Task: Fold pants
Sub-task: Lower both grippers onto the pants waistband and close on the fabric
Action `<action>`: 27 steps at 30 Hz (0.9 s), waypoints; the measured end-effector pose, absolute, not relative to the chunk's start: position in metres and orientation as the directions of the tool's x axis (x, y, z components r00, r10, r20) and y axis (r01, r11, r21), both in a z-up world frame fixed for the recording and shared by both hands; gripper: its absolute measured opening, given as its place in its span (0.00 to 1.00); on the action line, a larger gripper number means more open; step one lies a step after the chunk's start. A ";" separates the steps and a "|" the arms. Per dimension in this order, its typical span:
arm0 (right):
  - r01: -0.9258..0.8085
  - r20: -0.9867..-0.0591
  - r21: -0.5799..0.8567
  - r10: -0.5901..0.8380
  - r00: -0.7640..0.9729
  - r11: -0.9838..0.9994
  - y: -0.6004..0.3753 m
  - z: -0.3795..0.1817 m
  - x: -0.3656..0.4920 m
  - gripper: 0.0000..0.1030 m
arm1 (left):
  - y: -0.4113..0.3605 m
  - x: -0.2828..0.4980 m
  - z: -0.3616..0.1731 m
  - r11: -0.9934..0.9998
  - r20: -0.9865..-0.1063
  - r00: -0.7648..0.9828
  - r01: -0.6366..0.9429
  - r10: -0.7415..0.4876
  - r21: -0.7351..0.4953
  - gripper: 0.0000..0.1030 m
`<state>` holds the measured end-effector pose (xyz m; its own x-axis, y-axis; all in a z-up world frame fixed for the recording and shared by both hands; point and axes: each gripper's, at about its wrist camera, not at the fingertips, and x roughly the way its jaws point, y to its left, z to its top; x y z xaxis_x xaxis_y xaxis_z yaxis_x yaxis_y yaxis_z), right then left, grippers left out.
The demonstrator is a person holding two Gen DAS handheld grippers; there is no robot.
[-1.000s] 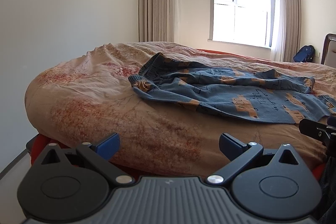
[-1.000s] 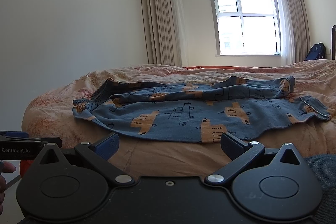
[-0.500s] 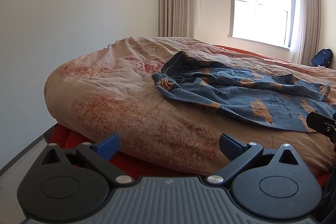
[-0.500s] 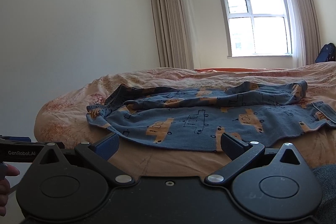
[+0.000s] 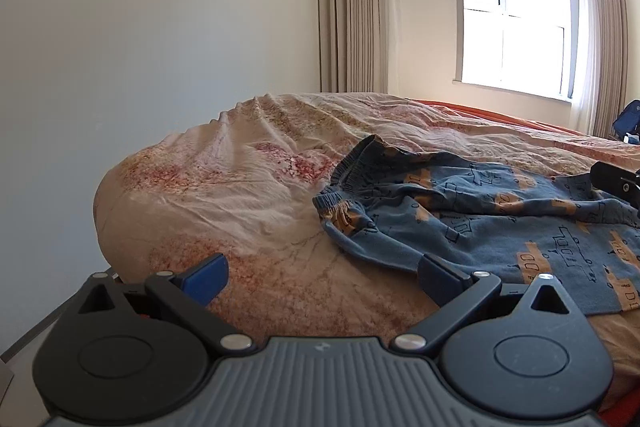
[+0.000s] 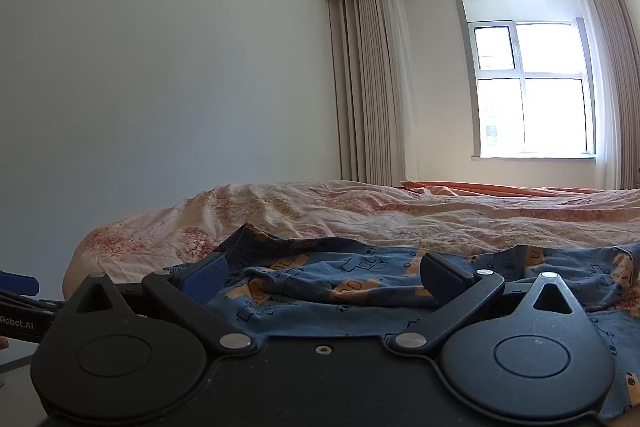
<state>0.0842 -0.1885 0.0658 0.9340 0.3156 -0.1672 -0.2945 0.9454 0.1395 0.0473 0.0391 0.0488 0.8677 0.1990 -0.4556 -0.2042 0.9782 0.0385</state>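
Note:
Blue pants (image 5: 472, 223) with an orange vehicle print lie crumpled on the bed, waistband toward the left. My left gripper (image 5: 322, 277) is open at the bed's near edge, just short of the pants' lower left hem. My right gripper (image 6: 322, 273) is open too, held low over the pants (image 6: 328, 287), whose folds fill the gap between its fingers without being gripped. The right gripper's tip (image 5: 616, 179) shows at the right edge of the left wrist view, and the left gripper's blue pad (image 6: 18, 285) shows at the left edge of the right wrist view.
The bed is covered by a wrinkled peach floral duvet (image 5: 224, 187), with an orange sheet (image 6: 500, 189) further back. A plain wall (image 5: 140, 47) stands at the left; beige curtains (image 5: 352, 7) and a bright window (image 6: 532, 87) are behind. A blue bag (image 5: 628, 119) sits at the far right.
Both grippers have moved forward toward the bed and closer to the pants; the right one now hovers right over the fabric. Both stay open.

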 end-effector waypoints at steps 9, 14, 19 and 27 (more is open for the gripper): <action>-0.240 -0.200 0.121 0.260 0.945 0.963 -0.217 0.055 0.156 1.00 | 0.048 0.121 0.040 0.984 -0.454 0.874 -0.142 0.174 0.104 1.00; -0.272 -0.268 0.122 0.295 0.917 0.955 -0.227 0.038 0.196 1.00 | 0.042 0.173 0.041 0.977 -0.427 0.889 -0.087 0.165 0.197 1.00; -0.316 -0.341 0.060 0.317 0.885 0.947 -0.223 0.025 0.237 1.00 | 0.014 0.238 0.039 0.926 -0.401 0.909 0.050 0.113 0.374 1.00; -0.299 -0.393 0.023 0.284 0.875 0.954 -0.236 0.009 0.277 1.00 | -0.014 0.333 0.011 0.816 -0.469 0.882 0.238 0.045 0.527 1.00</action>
